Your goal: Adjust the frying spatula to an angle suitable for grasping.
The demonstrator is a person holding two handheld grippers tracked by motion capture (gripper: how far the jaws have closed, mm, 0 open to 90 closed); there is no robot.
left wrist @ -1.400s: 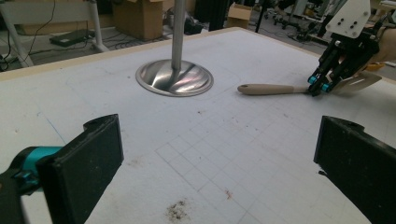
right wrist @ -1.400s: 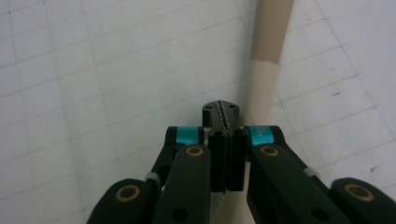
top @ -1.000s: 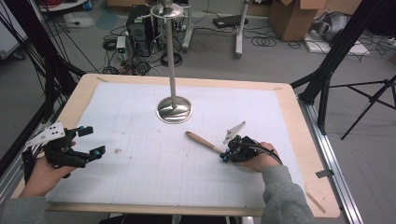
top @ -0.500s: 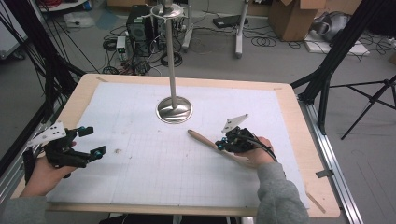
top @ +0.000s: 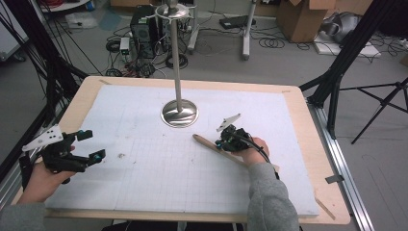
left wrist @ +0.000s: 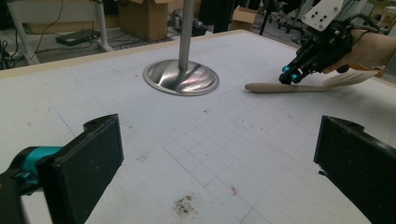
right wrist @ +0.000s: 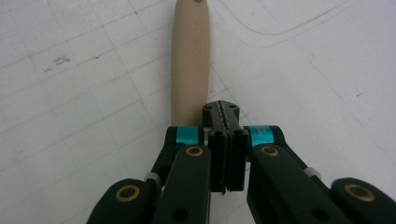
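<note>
- The wooden spatula lies flat on the white mat, just to the near right of the metal stand's base, and that stand is our landmark for everything.
- Its long axis runs on a slant: the handle tip points back towards the stand base, and the blade end trails away from it under the person's right hand.
- The right gripper sits over the handle, jaws pressed tight together with nothing between them, as its own view makes plain.
- In that view the handle runs straight ahead from the closed tips, so gripper and spatula are lined up lengthwise; the tips look to rest on or just over the wood, and I can't tell which.
- My read: the jaws would have to spread before any pinch, and they'd close best across the handle's narrow width.
- The left gripper hovers well to the near left of the stand, fingers spread wide and empty, held in the left hand.
- So the right hand is far nearer; the left has a broad stretch of mat to cross.
- Room to move: open mat all around on the near side of the stand; only the stand's pole and base crowd the handle end.
</note>
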